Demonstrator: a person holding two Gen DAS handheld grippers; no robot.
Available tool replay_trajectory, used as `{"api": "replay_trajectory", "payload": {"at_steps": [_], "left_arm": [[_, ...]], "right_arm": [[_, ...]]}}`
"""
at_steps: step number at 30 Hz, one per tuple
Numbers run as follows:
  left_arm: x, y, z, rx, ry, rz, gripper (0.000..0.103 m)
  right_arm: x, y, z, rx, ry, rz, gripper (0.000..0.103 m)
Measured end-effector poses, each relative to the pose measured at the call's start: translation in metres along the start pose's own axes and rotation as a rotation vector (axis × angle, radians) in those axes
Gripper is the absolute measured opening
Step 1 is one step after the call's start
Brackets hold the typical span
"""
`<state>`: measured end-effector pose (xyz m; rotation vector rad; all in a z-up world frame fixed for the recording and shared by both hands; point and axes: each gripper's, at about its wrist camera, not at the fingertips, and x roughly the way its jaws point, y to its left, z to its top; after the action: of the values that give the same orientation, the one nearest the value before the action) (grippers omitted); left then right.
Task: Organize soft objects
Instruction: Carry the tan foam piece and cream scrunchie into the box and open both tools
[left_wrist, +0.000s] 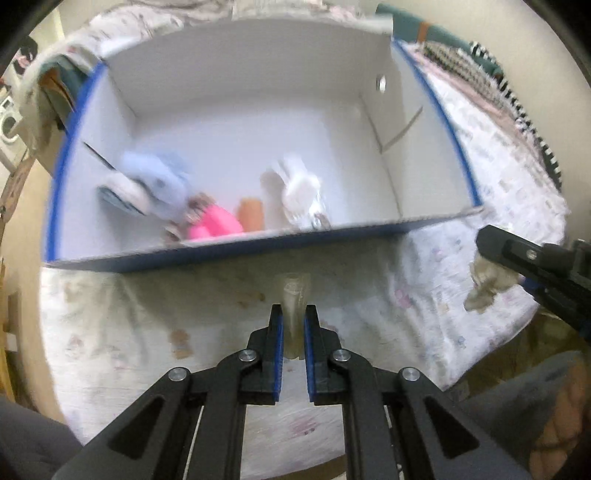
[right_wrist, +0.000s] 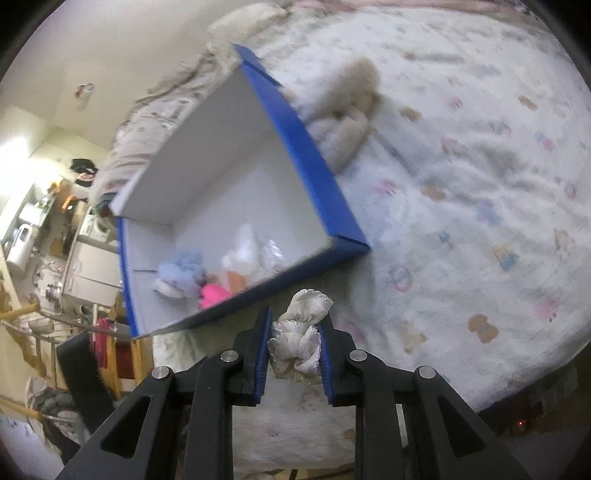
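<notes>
Beige plush (right_wrist: 351, 110) beside box (right_wrist: 314, 162) — unobstructed.

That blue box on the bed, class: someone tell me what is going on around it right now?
A person is tidying soft things into the blue box with a gripper in each hand. The right gripper is shut on a frilly white cloth bundle near the box's front wall. The left gripper is shut on a thin, pale see-through item. Blue, pink and white soft toys already lie inside. A beige plush waits outside on the blanket.
</notes>
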<state>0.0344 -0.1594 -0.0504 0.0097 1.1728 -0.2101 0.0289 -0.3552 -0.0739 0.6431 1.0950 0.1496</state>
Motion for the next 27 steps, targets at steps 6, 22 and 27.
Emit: {"api": "replay_trajectory", "payload": {"at_steps": [6,22,27], "left_arm": [[-0.050,0.039,0.014,-0.030,-0.130,0.010,0.009],[-0.038,0.090,0.077,-0.043,-0.185,0.090,0.009],[-0.011,0.096,0.084,-0.059,-0.131,0.077,0.010]], "right_arm": [[-0.016,0.028,0.003,-0.078,-0.084,0.062,0.025],[0.021,0.118,0.032,-0.264,-0.127,0.091,0.025],[0.050,0.123,0.036,-0.270,-0.063,0.057,0.025]]}}
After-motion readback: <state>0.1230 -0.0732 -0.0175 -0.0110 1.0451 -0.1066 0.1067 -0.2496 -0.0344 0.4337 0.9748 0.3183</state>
